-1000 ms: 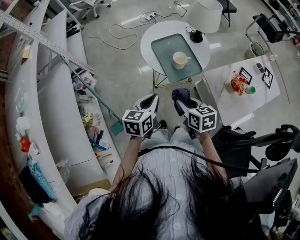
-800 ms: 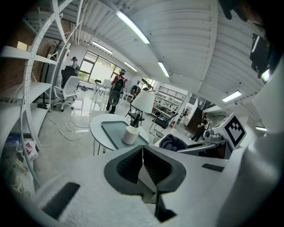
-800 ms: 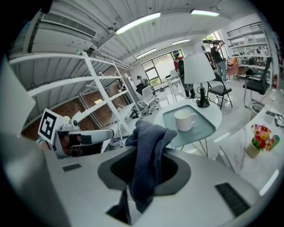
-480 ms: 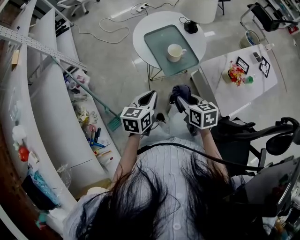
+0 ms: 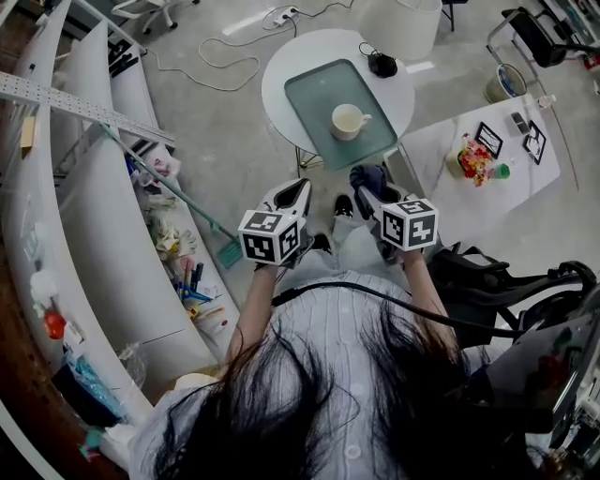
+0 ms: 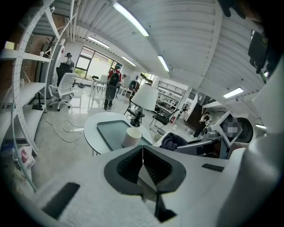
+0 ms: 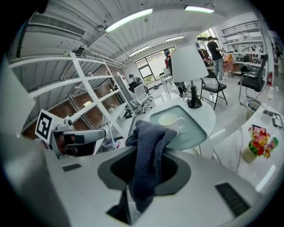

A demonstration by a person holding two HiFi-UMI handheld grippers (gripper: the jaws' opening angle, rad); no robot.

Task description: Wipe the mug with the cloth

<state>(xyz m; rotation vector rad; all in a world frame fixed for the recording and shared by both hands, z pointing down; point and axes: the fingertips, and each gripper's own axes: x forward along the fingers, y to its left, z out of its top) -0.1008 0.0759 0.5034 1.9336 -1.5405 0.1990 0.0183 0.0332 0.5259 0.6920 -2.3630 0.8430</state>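
The right gripper [image 5: 372, 190] held a dark blue cloth [image 7: 148, 159] clamped between its jaws, while the left gripper [image 6: 143, 150] had its jaws pressed together on nothing. The cream ceramic mug [image 5: 348, 121] stood upright on a pale green glass tray [image 5: 314, 89] atop the round white table [image 5: 281, 70], well apart from both grippers.

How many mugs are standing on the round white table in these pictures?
1. The mug stands on the green tray in the middle of the round table. The lamp shade covers the table's far edge, so another could be hidden there.
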